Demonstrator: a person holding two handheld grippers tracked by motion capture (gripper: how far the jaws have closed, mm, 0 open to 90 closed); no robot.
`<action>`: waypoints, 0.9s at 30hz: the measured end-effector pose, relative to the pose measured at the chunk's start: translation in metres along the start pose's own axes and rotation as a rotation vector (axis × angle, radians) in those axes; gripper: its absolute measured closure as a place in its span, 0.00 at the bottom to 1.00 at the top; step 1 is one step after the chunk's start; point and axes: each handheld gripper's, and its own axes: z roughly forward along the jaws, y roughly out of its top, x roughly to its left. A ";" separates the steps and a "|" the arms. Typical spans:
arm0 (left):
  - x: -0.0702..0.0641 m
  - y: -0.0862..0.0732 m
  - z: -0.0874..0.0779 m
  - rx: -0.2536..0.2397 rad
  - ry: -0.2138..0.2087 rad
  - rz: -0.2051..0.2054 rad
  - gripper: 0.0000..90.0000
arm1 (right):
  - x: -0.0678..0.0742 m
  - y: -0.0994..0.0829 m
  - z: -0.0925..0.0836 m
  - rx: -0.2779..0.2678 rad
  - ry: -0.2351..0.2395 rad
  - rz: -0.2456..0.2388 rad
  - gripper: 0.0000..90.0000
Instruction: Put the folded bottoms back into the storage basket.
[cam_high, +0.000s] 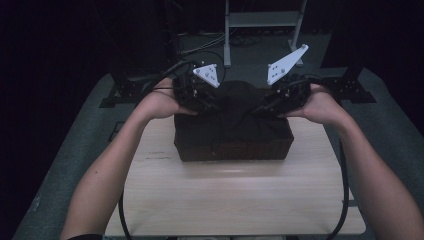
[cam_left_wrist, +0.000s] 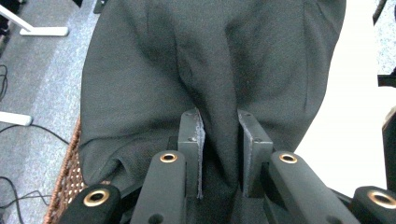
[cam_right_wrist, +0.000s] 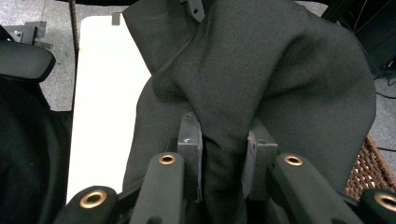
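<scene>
Over the wicker basket (cam_high: 232, 149), both grippers' fingers pinch dark cloth (cam_high: 235, 112) hiding its inside.

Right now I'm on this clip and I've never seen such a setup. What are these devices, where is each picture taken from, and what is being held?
A person holds a hand-operated two-jaw gripper in each hand. The high view looks down from above the person's side of the pale table. There the left gripper and right gripper reach over a brown woven basket with a dark cloth in it. The other two pictures come from cameras riding on the grippers, looking along their black jaws. In both, a bunched fold of cloth is pinched between the jaws, so each gripper grips it.
</scene>
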 end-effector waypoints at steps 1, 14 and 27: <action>0.002 0.000 0.000 0.001 0.000 0.001 0.82 | 0.000 0.000 0.000 0.000 0.000 0.000 0.80; 0.024 0.002 0.002 0.004 0.005 -0.017 0.82 | -0.023 0.008 0.001 0.005 -0.001 -0.005 0.80; 0.042 0.007 0.006 0.012 0.008 -0.011 0.82 | -0.040 0.011 0.000 0.007 -0.005 -0.003 0.80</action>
